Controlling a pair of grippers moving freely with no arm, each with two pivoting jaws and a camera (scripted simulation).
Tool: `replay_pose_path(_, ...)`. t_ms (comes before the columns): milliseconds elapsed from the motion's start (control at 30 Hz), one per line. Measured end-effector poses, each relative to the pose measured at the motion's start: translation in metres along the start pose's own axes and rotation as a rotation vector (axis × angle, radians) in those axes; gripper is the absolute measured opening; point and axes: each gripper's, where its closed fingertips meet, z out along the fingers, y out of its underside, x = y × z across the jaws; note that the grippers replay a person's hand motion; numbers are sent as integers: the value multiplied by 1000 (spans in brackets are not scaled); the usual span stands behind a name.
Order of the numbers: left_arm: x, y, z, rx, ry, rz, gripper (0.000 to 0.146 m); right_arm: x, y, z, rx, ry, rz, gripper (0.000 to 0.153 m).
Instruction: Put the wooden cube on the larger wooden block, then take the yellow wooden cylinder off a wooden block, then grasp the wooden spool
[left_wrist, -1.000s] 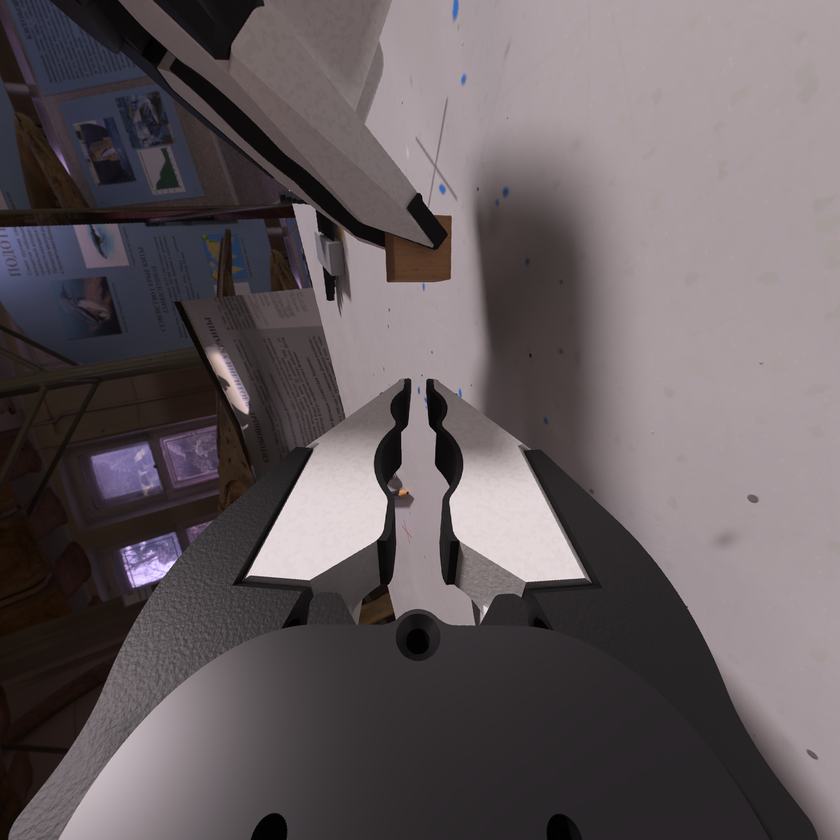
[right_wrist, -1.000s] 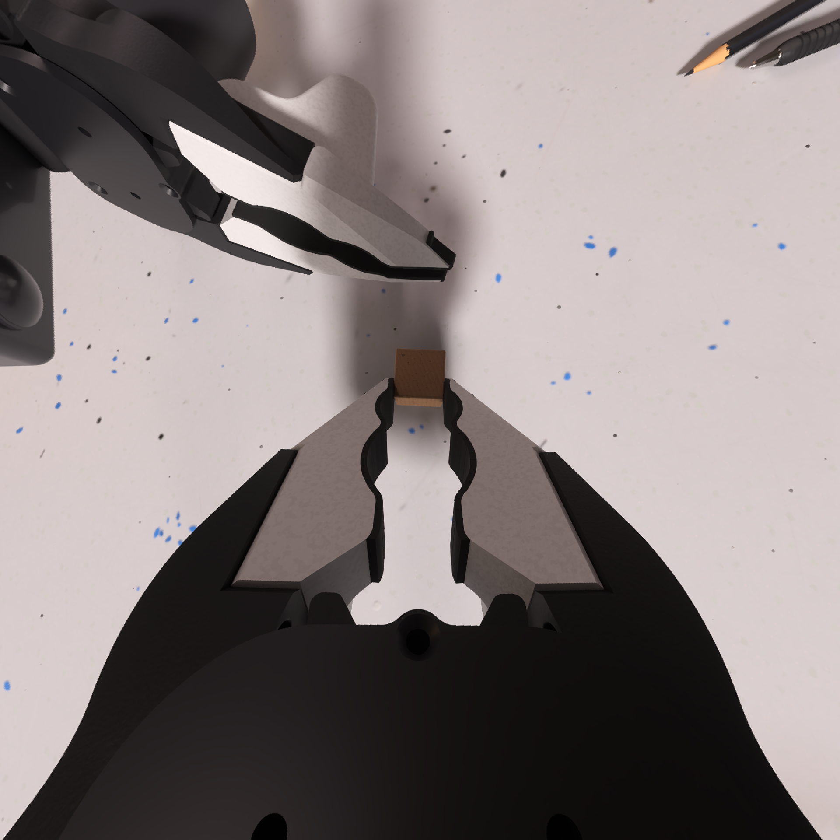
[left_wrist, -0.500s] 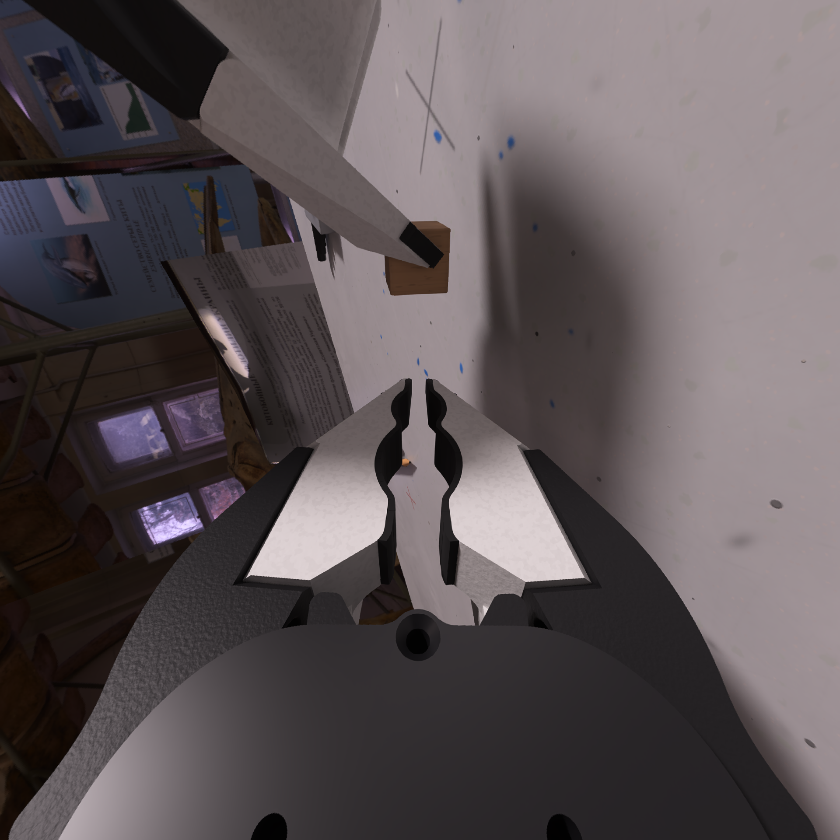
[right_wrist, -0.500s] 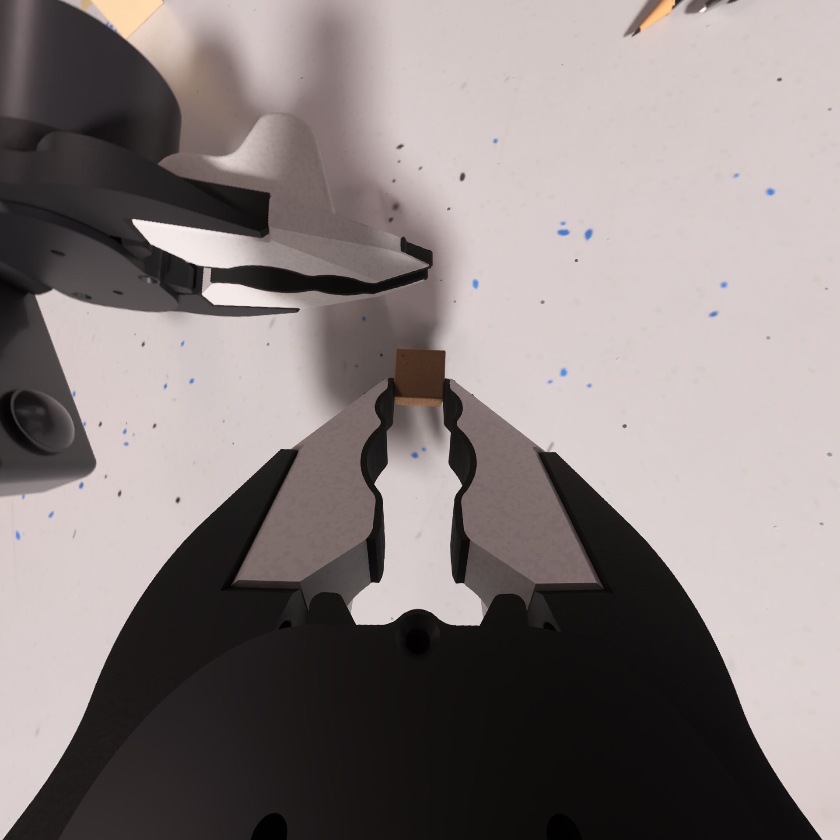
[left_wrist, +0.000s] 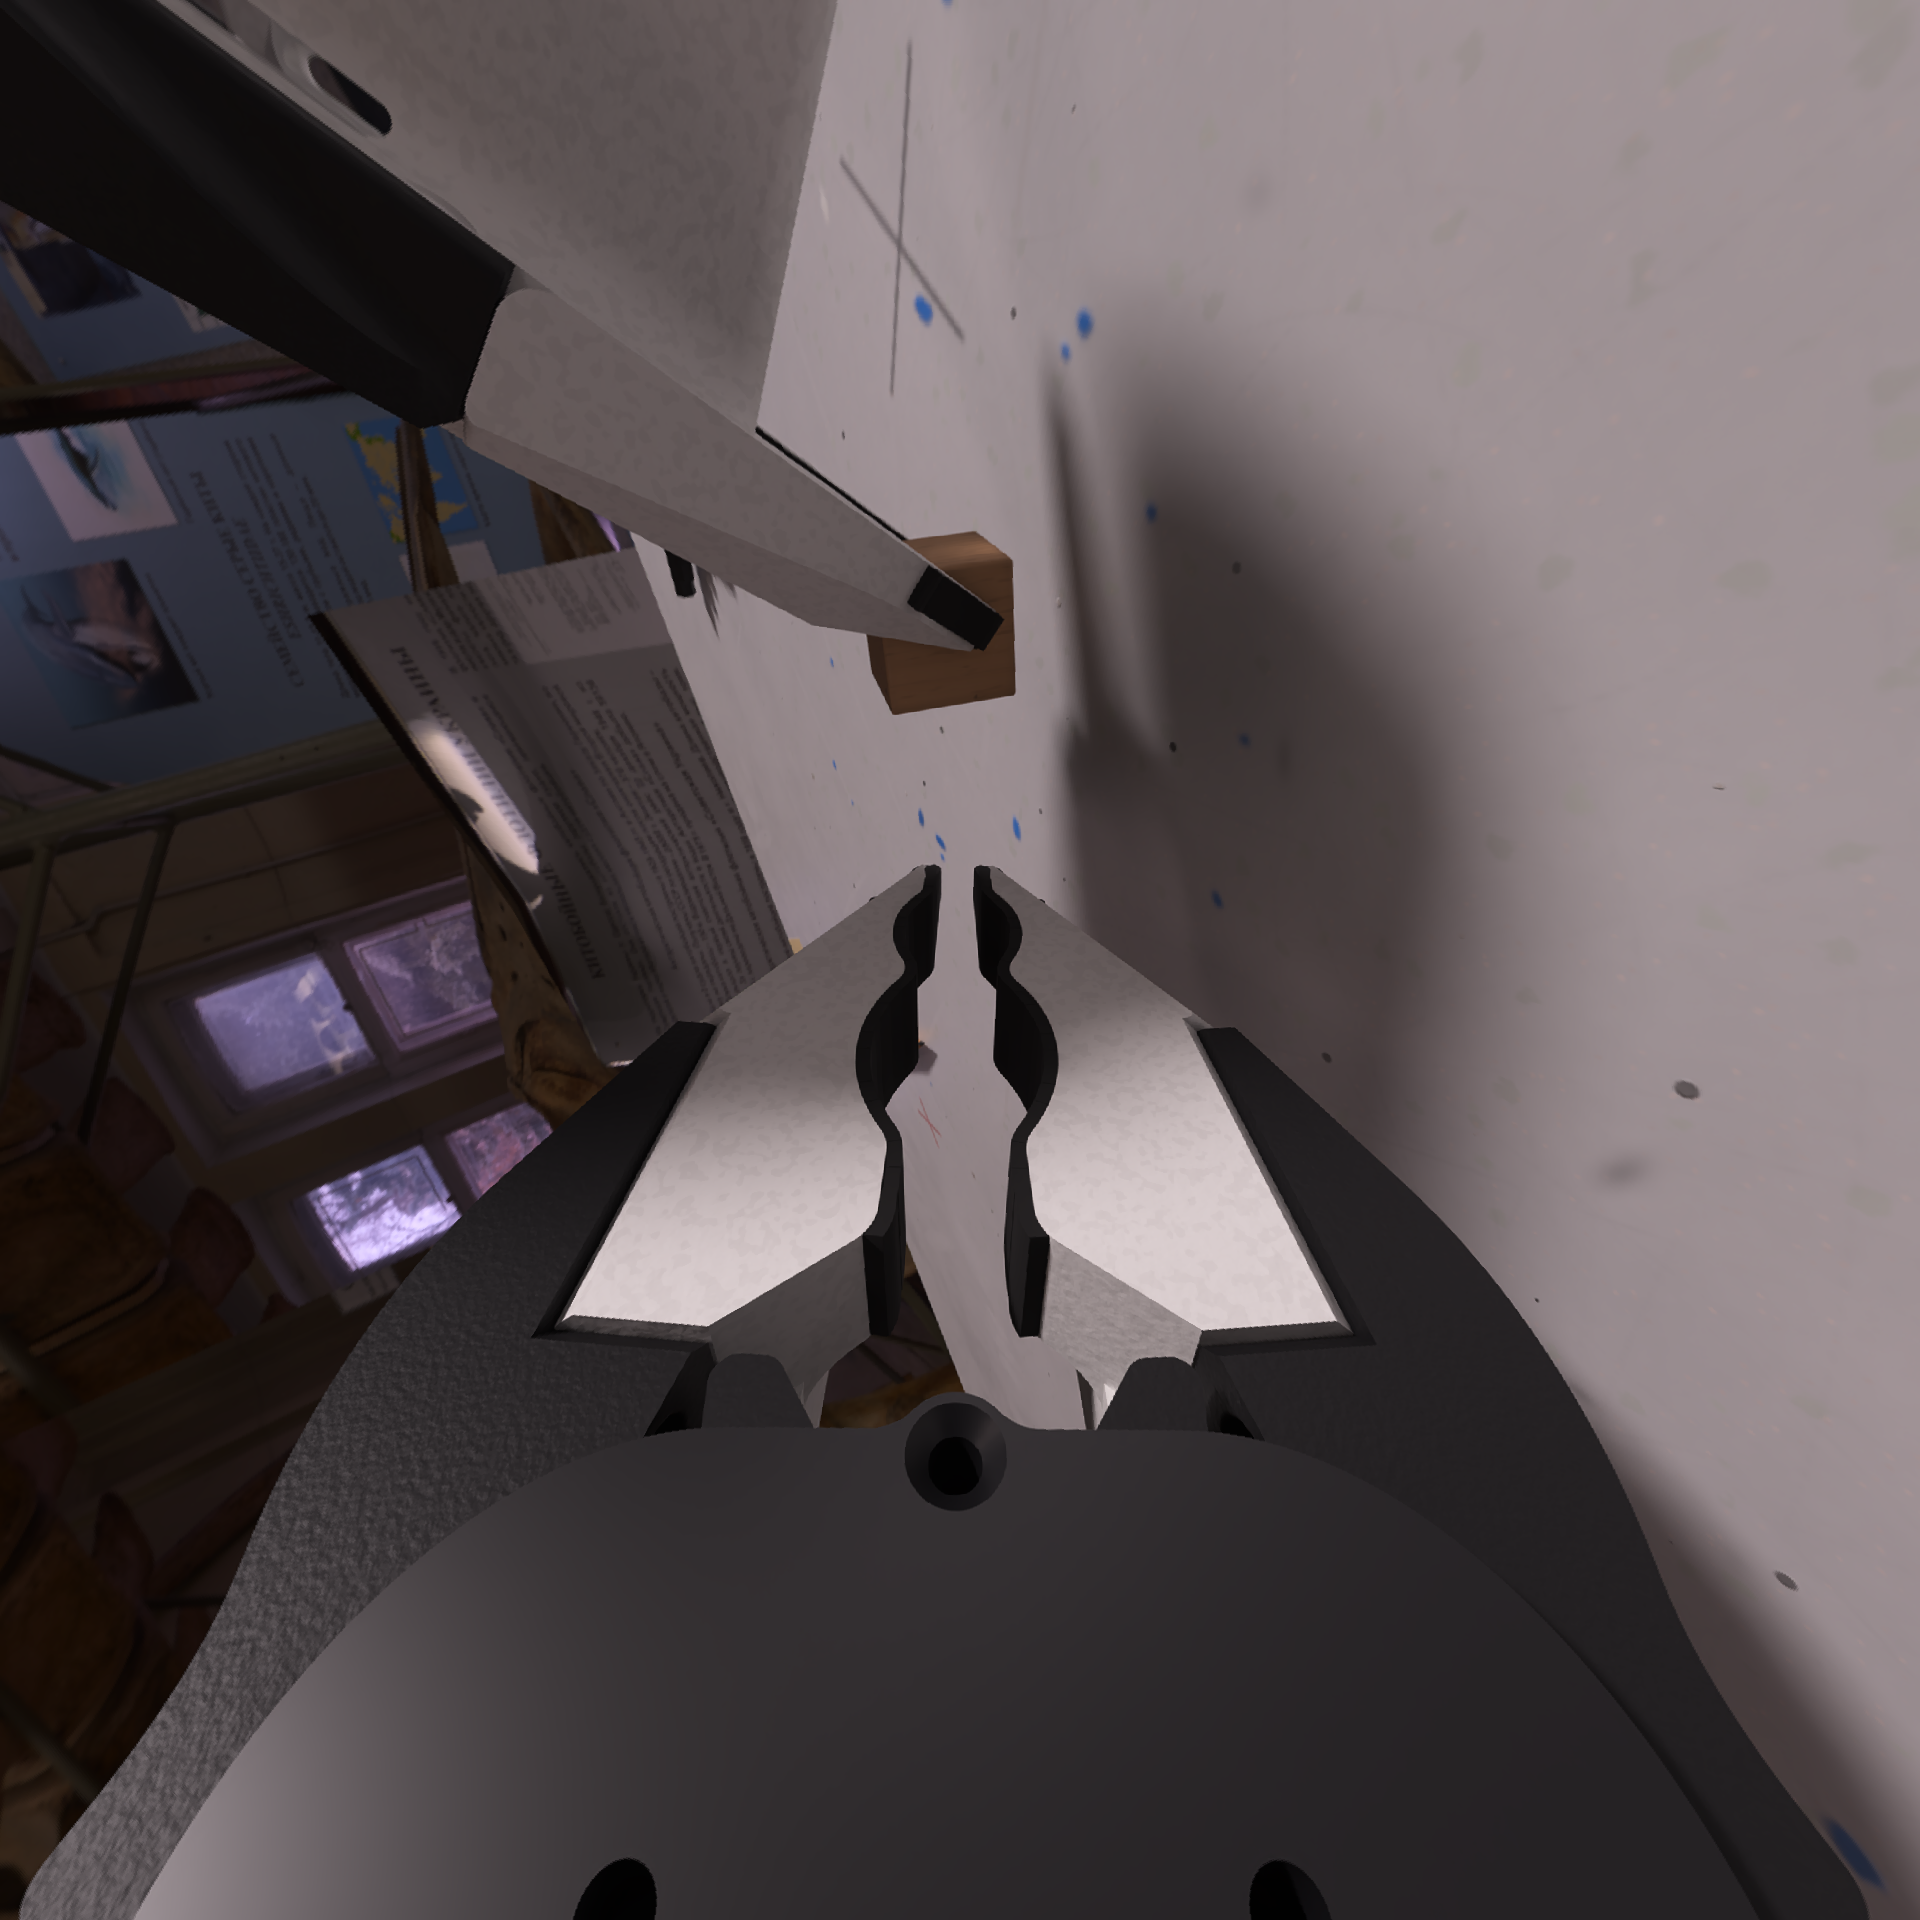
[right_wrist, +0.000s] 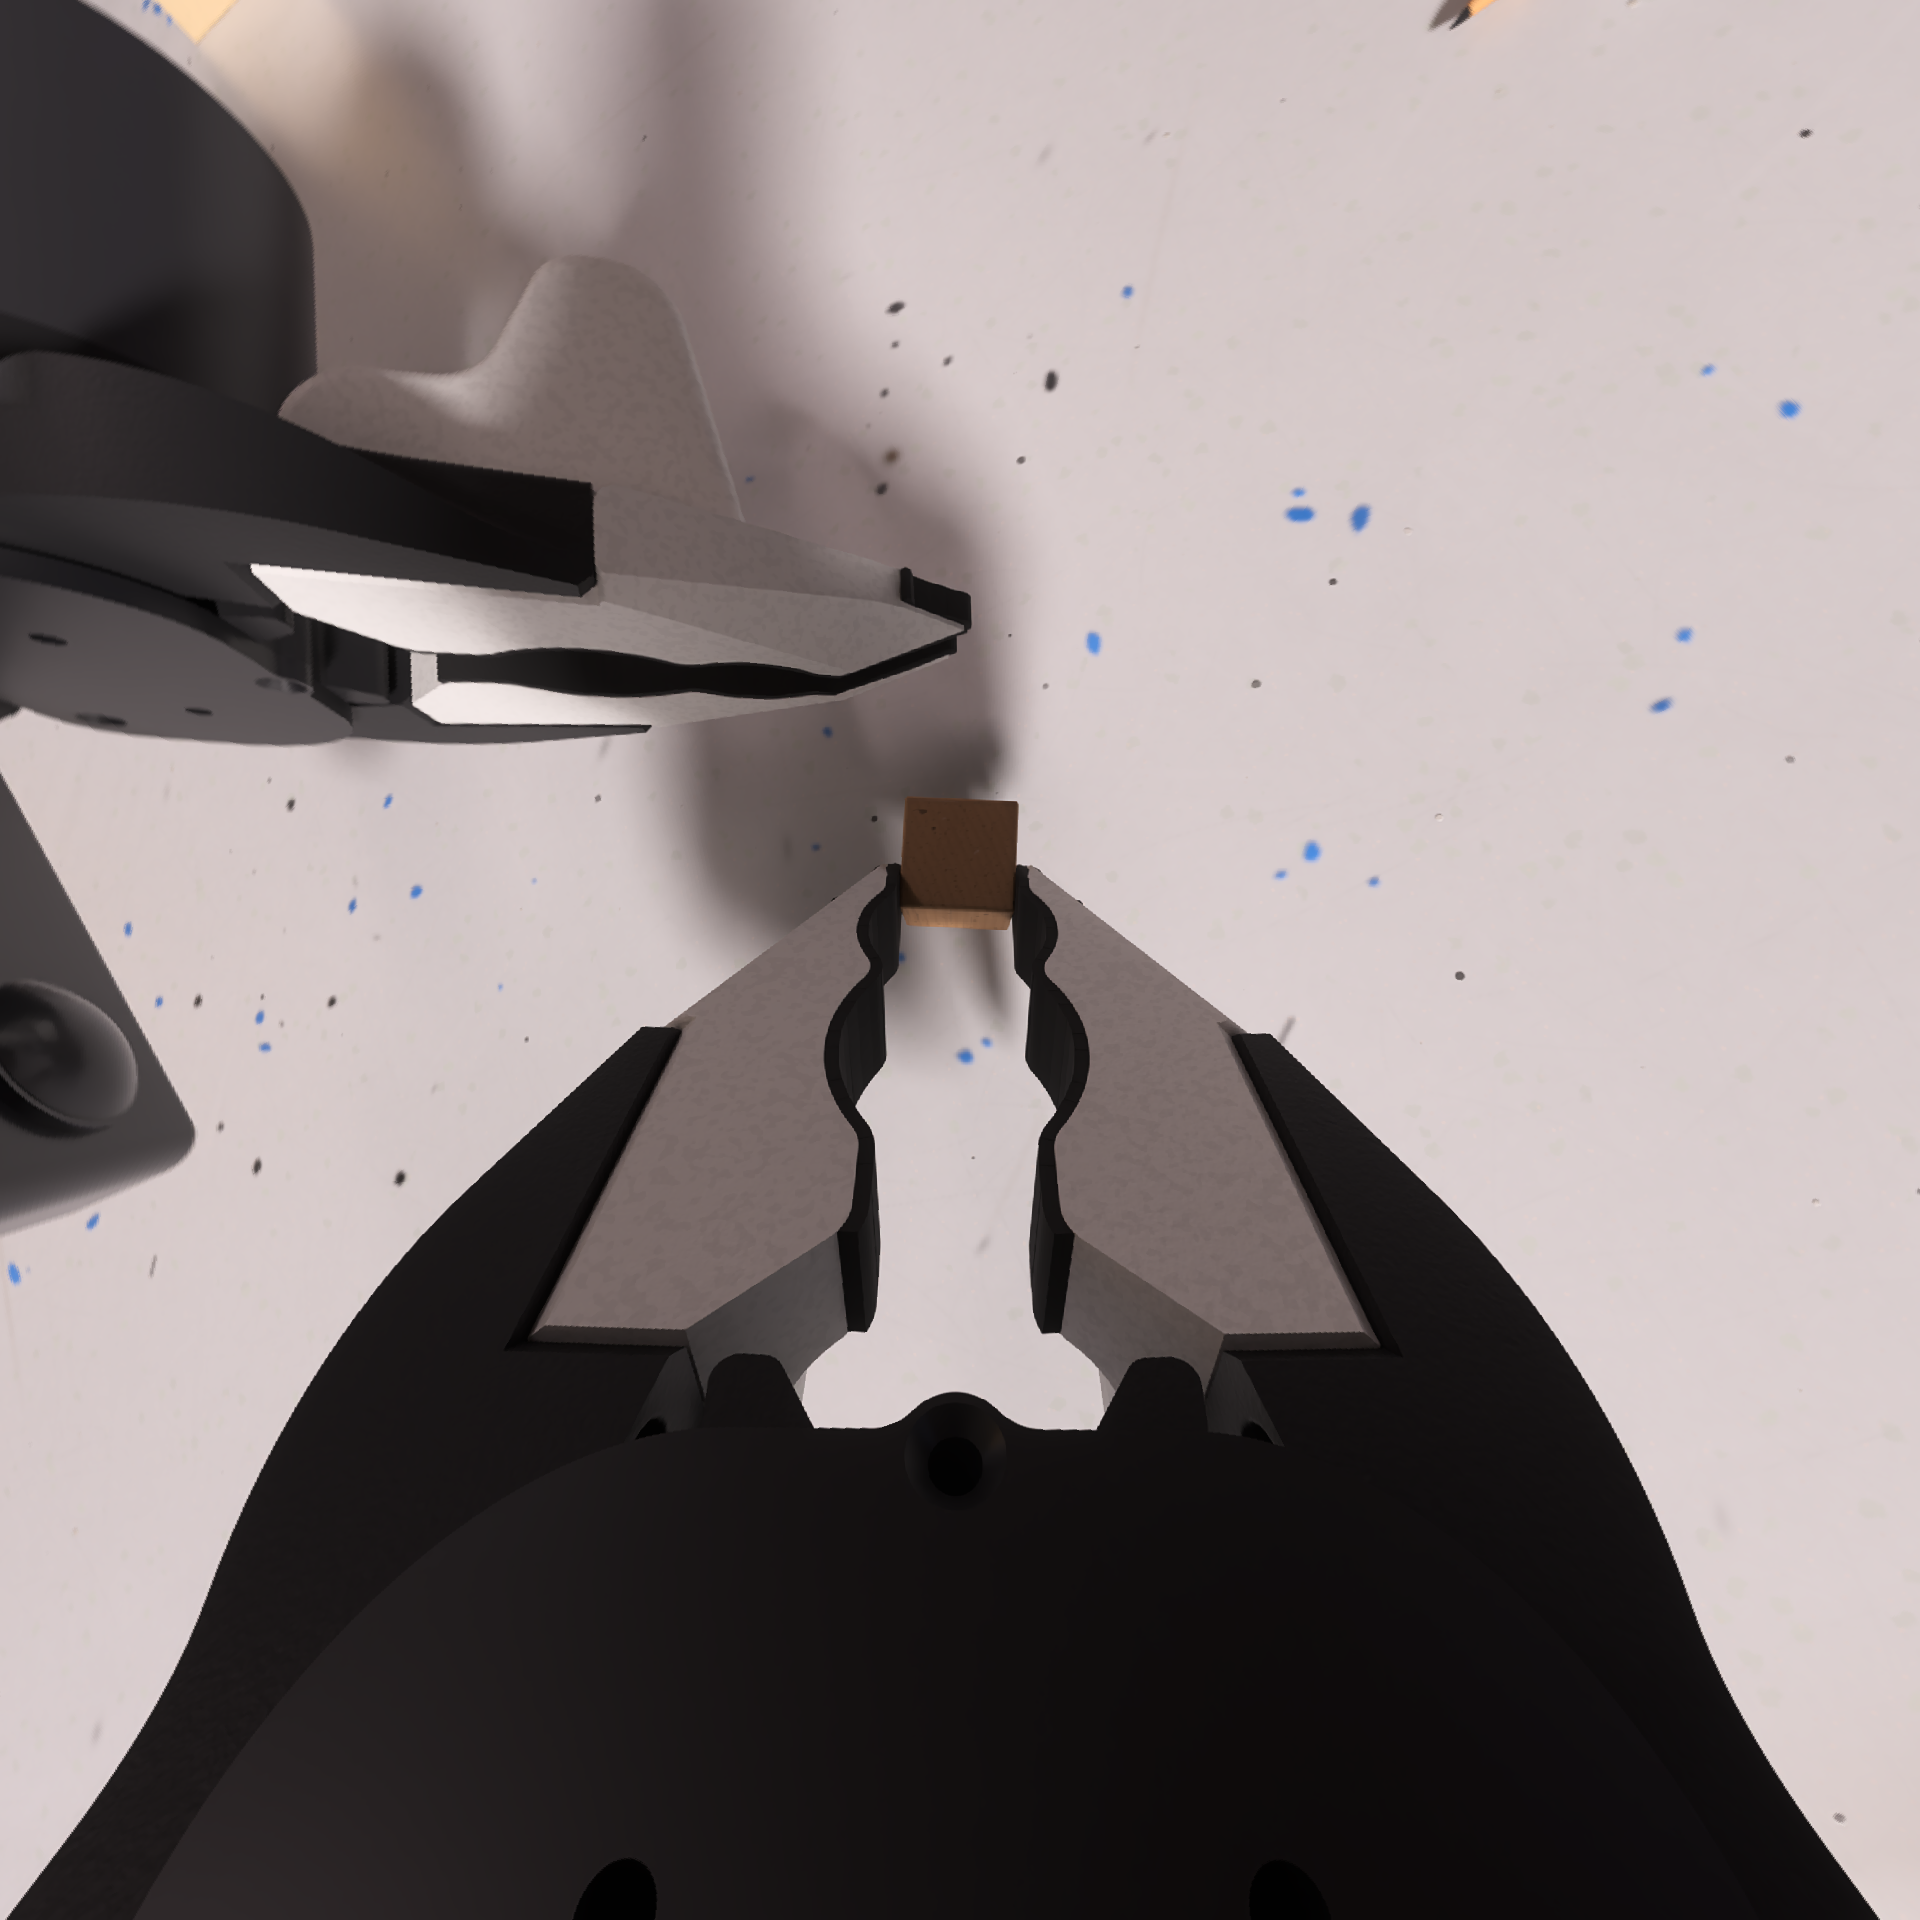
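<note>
The small brown wooden cube (right_wrist: 958, 854) is pinched between the tips of my right gripper (right_wrist: 958, 883), which is shut on it and holds it clear of the white speckled table (right_wrist: 1455, 727). In the left wrist view the cube (left_wrist: 940, 681) shows ahead, with a right finger (left_wrist: 727, 499) across it. My left gripper (left_wrist: 956, 878) is shut and empty, turned on its side, its tips (right_wrist: 940, 627) a short way from the cube. The larger block, yellow cylinder and spool are not clearly in view.
A pale wooden piece (right_wrist: 197, 8) sits at the top left edge behind the left gripper's body. A pencil tip (right_wrist: 1465, 10) shows at the top right. A pencilled cross (left_wrist: 899, 239) marks the table. The table's edge (left_wrist: 727, 790) runs beside my left gripper.
The right gripper has kept its hold on the cube. The left gripper looks larger and closer in the right wrist view. The pencils have slid out past the top edge.
</note>
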Motion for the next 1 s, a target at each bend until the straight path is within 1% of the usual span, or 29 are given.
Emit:
replay_pose_path(233, 4, -6, -4, 66, 30, -12, 6, -6, 2, 0, -20, -16, -95, 21)
replay_pose_path(400, 4, -6, -5, 70, 28, -31, 5, -5, 0, 0, -6, -11, -107, 21)
replay_pose_path(600, 1, -4, -6, 60, 18, -49, 5, -4, -5, 0, 23, 5, -69, 21)
replay_pose_path(767, 2, -4, -5, 71, 15, -74, 6, -3, -5, 2, 31, 12, -69, 21)
replay_pose_path(900, 1, -1, -4, 111, 11, -142, 7, -1, -8, 1, 58, 17, -71, 21)
replay_pose_path(1000, 0, 3, -2, 105, 2, -155, 7, 3, -4, 0, 15, 61, -103, 21)
